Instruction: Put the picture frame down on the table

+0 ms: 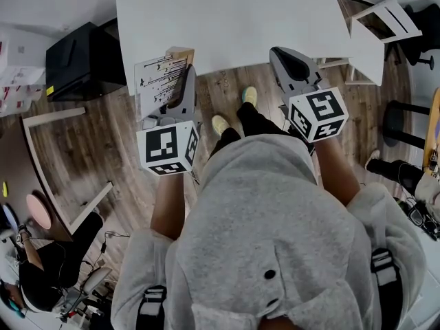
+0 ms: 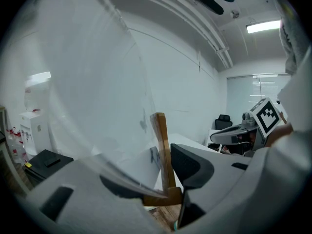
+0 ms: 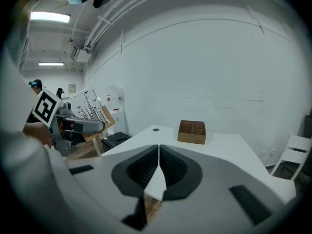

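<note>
The picture frame (image 1: 160, 80) has a thin wooden border and a white print with black line marks. It is held upright at the front left edge of the white table (image 1: 227, 19), off the tabletop. My left gripper (image 1: 184, 88) is shut on the frame's lower corner. In the left gripper view the wooden edge (image 2: 161, 150) stands between the jaws and the glass pane sweeps across the left. My right gripper (image 1: 287, 59) is shut with nothing in it, over the table's front edge; its jaws (image 3: 159, 167) meet tip to tip.
A wooden divided box (image 3: 191, 131) and a small dark disc (image 3: 155, 129) sit far back on the table. A black cabinet (image 1: 77, 60) stands left of the table, a white chair (image 1: 385, 20) at its right. Another person (image 1: 41, 270) sits at lower left.
</note>
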`<state>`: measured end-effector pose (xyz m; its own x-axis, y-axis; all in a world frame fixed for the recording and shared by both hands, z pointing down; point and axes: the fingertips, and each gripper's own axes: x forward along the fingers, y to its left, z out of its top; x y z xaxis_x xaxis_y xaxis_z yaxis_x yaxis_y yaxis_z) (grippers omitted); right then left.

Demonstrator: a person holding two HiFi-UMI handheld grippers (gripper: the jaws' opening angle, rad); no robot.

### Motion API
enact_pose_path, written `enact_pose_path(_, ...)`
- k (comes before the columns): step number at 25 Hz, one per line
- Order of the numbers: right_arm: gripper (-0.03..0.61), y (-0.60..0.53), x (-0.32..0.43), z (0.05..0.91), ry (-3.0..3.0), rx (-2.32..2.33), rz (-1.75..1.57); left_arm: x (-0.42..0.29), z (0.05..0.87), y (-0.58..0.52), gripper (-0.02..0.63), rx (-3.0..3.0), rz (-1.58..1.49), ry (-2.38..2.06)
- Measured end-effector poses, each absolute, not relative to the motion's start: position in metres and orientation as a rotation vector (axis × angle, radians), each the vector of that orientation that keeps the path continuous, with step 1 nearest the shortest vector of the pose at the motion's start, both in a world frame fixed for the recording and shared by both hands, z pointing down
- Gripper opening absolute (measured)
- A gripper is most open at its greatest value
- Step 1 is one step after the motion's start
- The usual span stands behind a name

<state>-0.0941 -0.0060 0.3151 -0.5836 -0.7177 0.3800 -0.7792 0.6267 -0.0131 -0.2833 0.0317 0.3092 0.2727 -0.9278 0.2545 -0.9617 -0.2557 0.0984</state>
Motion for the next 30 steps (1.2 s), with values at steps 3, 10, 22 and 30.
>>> enact_pose_path(3, 0.028, -0.007, -0.094, 0.318, -2.518, 1.189, 0.249, -0.284, 0.310, 0.032, 0.190, 2.306, 0.221, -1.764)
enact_pose_path(10, 0.028, -0.018, -0.089, 0.323, -2.531, 1.182, 0.255, -0.280, 0.310, 0.024, 0.190, 2.309, 0.254, -1.784)
enact_pose_path(22, 0.028, -0.077, -0.061, 0.323, -2.575, 1.197, 0.270, -0.256, 0.306, -0.028, 0.190, 2.314, 0.294, -1.816)
enact_pose_path(30, 0.028, -0.121, -0.039, 0.323, -2.584, 1.203, 0.284, -0.231, 0.303, -0.072, 0.190, 2.323, 0.316, -1.812)
